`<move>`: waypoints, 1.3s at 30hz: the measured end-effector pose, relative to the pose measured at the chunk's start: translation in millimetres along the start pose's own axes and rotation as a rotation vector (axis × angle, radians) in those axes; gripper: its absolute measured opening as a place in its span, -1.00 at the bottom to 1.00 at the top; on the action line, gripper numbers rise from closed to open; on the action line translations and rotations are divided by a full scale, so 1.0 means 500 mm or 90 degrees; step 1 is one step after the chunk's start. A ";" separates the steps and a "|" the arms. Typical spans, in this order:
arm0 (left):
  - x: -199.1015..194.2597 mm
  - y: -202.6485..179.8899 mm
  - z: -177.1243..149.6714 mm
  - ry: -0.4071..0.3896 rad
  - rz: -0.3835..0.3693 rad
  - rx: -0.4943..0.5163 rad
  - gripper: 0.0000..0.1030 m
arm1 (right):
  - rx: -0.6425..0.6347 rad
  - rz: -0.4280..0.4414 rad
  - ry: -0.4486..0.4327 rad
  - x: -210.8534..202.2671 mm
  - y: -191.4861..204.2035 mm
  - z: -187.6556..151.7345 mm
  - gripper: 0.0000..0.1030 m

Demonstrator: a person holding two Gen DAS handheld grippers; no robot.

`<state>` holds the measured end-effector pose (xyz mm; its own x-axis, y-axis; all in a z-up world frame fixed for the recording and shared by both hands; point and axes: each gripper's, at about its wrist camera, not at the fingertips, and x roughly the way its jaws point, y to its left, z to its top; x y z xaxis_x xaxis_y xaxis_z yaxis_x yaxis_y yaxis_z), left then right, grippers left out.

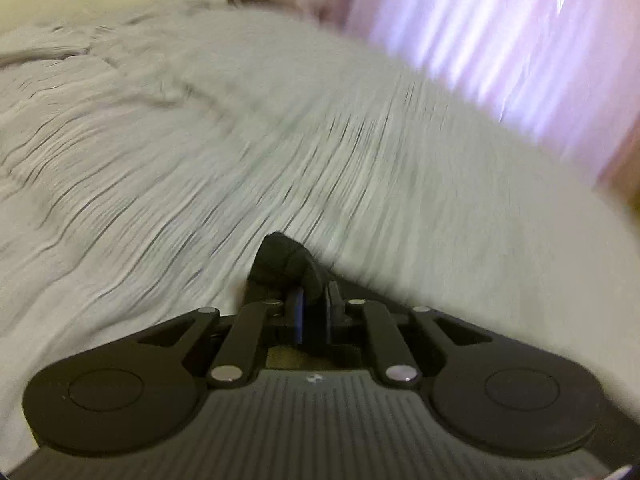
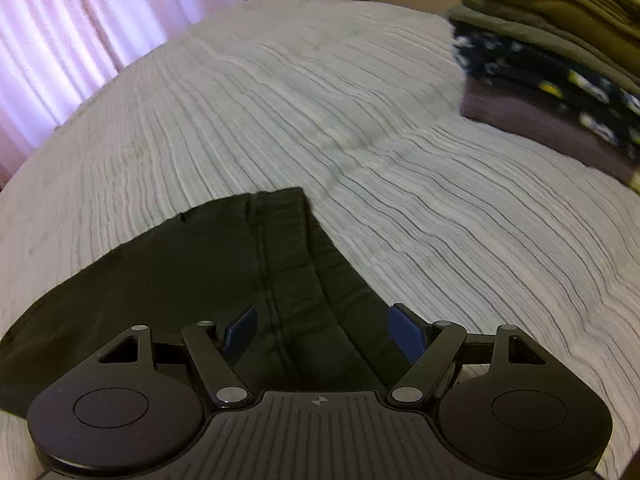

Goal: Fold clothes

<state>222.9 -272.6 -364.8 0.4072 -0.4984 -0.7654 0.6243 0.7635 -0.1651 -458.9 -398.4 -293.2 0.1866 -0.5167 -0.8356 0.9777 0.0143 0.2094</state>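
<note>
Now left claw pinches black garment; right claw gapes.

The ribbed bedspread lies bare ahead and to the left, up to the pink curtain. At the far right, 1 stack of folded clothes blocks that corner.

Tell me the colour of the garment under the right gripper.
Black garment, clearest in the right wrist view.
</note>
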 end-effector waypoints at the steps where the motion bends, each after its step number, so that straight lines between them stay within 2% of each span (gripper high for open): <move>1: 0.004 0.001 -0.011 0.015 0.015 0.014 -0.70 | 0.009 -0.005 0.003 0.000 -0.003 -0.006 0.49; 3: -0.003 0.008 -0.033 0.021 0.032 0.014 -0.57 | 0.027 -0.028 0.015 -0.006 -0.008 -0.019 0.49; 4: -0.007 0.016 -0.041 0.021 0.038 -0.003 -0.47 | 0.032 -0.042 0.018 -0.012 -0.009 -0.025 0.49; 6: -0.026 0.031 -0.042 0.011 0.050 -0.033 -0.41 | 0.035 -0.059 0.020 -0.030 -0.018 -0.035 0.49; 9: -0.063 0.042 -0.037 -0.015 0.090 -0.063 -0.42 | 0.038 -0.061 0.005 -0.060 -0.039 -0.040 0.49; 10: -0.077 0.047 -0.034 -0.021 0.094 -0.079 -0.53 | 0.038 -0.059 0.000 -0.070 -0.047 -0.041 0.49; 13: -0.150 0.032 -0.059 -0.010 0.071 -0.109 -0.57 | 0.022 -0.025 0.003 -0.074 -0.066 -0.035 0.49; 15: -0.197 0.007 -0.092 0.010 0.018 -0.116 -0.57 | -0.008 0.021 0.014 -0.062 -0.074 -0.026 0.48; 18: -0.275 -0.050 -0.178 0.046 -0.070 -0.148 -0.57 | -0.054 0.114 0.047 -0.026 -0.087 -0.003 0.47; 19: -0.298 -0.070 -0.210 0.059 -0.095 -0.165 -0.57 | -0.068 0.145 0.065 -0.009 -0.093 0.006 0.42; 20: -0.319 -0.090 -0.244 0.075 -0.116 -0.183 -0.57 | -0.083 0.174 0.081 0.010 -0.099 0.016 0.16; 21: -0.339 -0.111 -0.281 0.093 -0.135 -0.202 -0.57 | -0.093 0.197 0.105 0.028 -0.105 0.024 0.08; 24: -0.383 -0.159 -0.364 0.124 -0.152 -0.208 -0.57 | -0.103 0.281 0.188 0.090 -0.130 0.046 0.09; 27: -0.425 -0.196 -0.432 0.143 -0.149 -0.201 -0.57 | -0.101 0.339 0.225 0.138 -0.157 0.058 0.09; 30: -0.454 -0.216 -0.476 0.151 -0.141 -0.208 -0.57 | -0.049 0.397 0.238 0.169 -0.180 0.070 0.06; 31: -0.463 -0.222 -0.488 0.153 -0.138 -0.212 -0.57 | -0.041 0.417 0.237 0.172 -0.180 0.074 -0.07; 32: -0.469 -0.227 -0.495 0.154 -0.136 -0.216 -0.57 | -0.048 0.427 0.230 0.172 -0.173 0.079 -0.45; 34: -0.476 -0.239 -0.506 0.155 -0.133 -0.223 -0.57 | -0.090 0.413 0.224 0.170 -0.147 0.081 -0.66; 35: -0.479 -0.244 -0.509 0.154 -0.133 -0.222 -0.57 | -0.107 0.417 0.217 0.167 -0.138 0.082 -0.90; 39: -0.488 -0.261 -0.505 0.145 -0.135 -0.204 -0.57 | -0.187 0.397 0.145 0.108 -0.105 0.096 -0.94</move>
<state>-126.1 -147.1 -313.4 0.1119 -0.5820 -0.8055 0.4256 0.7605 -0.4904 -504.5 -468.0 -325.0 0.7021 -0.1464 -0.6969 0.6623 0.4938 0.5635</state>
